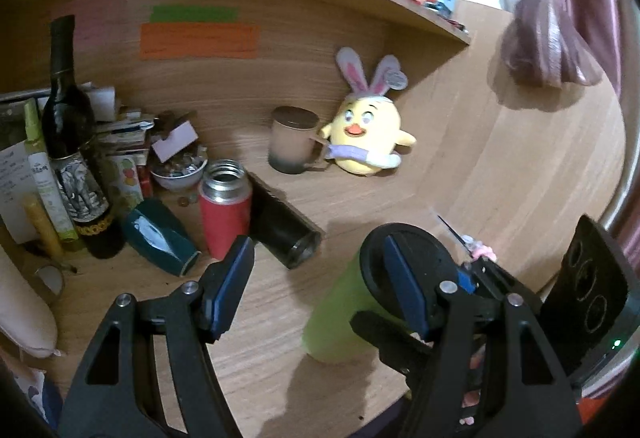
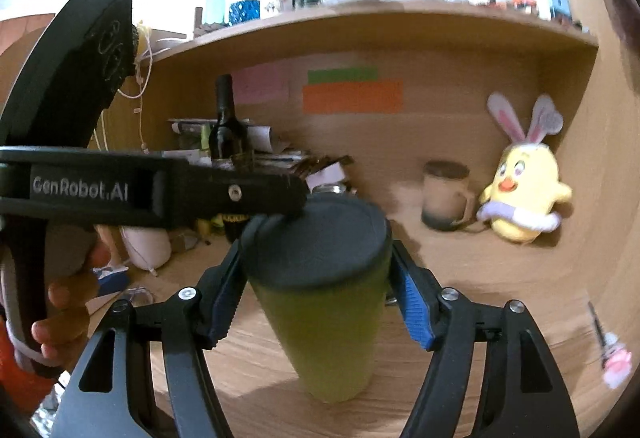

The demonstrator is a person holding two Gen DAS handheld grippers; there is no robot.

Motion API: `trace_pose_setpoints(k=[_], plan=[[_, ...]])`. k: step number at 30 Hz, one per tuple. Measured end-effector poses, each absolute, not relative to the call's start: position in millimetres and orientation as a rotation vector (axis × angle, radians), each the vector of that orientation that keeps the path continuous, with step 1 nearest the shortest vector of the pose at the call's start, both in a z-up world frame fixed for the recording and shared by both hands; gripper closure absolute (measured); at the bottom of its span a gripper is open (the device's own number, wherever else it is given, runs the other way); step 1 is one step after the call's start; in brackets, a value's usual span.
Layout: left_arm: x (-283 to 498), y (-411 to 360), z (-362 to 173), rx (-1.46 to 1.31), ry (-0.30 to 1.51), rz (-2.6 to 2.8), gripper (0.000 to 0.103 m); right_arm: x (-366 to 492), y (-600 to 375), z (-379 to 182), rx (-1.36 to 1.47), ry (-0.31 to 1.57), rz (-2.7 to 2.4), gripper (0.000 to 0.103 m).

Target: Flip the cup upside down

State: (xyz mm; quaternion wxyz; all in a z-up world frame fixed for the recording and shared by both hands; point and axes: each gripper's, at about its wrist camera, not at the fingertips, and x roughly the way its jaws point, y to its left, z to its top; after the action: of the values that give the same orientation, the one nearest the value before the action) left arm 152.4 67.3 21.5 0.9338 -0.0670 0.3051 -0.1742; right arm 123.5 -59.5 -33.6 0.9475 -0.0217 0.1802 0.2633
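From your left wrist view, the green cup [image 1: 340, 318] stands on the wooden desk [image 1: 460, 165] at the near right, its black lid [image 1: 404, 270] on top; it looks like a stiff, light, smooth-walled tumbler, so judge it slippery and take it high on the wall just under the lid. Your left gripper [image 1: 320, 278] is spread wide and grasps nothing, though its right finger [image 1: 404, 286] lies across the lid and seems to touch it. From your right wrist view, the cup [image 2: 320, 318] sits upright in the near centre, and your right gripper [image 2: 318, 298] has both blue pads [image 2: 414, 312] against the wall below the lid [image 2: 320, 238], apparently clenched on it. The left tong's finger [image 2: 256, 193] rests at the lid's far left edge.
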Motion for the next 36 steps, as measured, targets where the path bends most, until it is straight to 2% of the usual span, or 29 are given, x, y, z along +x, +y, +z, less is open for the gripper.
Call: trace_pose_setpoints(k=[8, 16, 18, 21, 26, 28, 32, 36], plan=[[165.2, 63.6, 19.1, -0.122, 0.617, -0.34, 0.035, 141.9, -68.2, -44.6, 0.015, 0.45, 0.574, 0.039], [154.9, 59.0, 26.0, -0.091, 0.579, -0.308, 0.035, 131.1, -73.6, -38.2, 0.007, 0.456, 0.595, 0.038], [143.4, 58.4, 32.3, -0.085, 0.542, -0.299, 0.033, 124.3, -79.3, -32.6, 0.005, 0.442, 0.588, 0.03], [118.1, 56.8, 40.5, -0.063, 0.474, -0.264, 0.023, 111.2, -90.0, -21.7, 0.004, 0.406, 0.567, 0.023], [75.5, 53.3, 43.7, -0.017, 0.39, -0.179, 0.015, 82.3, -108.8, -1.7, 0.006, 0.331, 0.526, 0.017], [58.6, 52.1, 42.8, -0.008, 0.36, -0.141, 0.006, 72.3, -113.1, 4.2, 0.002, 0.307, 0.512, 0.014], [26.7, 53.1, 38.2, -0.014, 0.311, -0.064, 0.001, 47.5, -120.3, 14.2, -0.008, 0.249, 0.478, 0.001], [3.7, 52.5, 28.3, -0.047, 0.314, -0.018, 0.0, 22.1, -122.7, 20.0, -0.033, 0.207, 0.453, 0.0]])
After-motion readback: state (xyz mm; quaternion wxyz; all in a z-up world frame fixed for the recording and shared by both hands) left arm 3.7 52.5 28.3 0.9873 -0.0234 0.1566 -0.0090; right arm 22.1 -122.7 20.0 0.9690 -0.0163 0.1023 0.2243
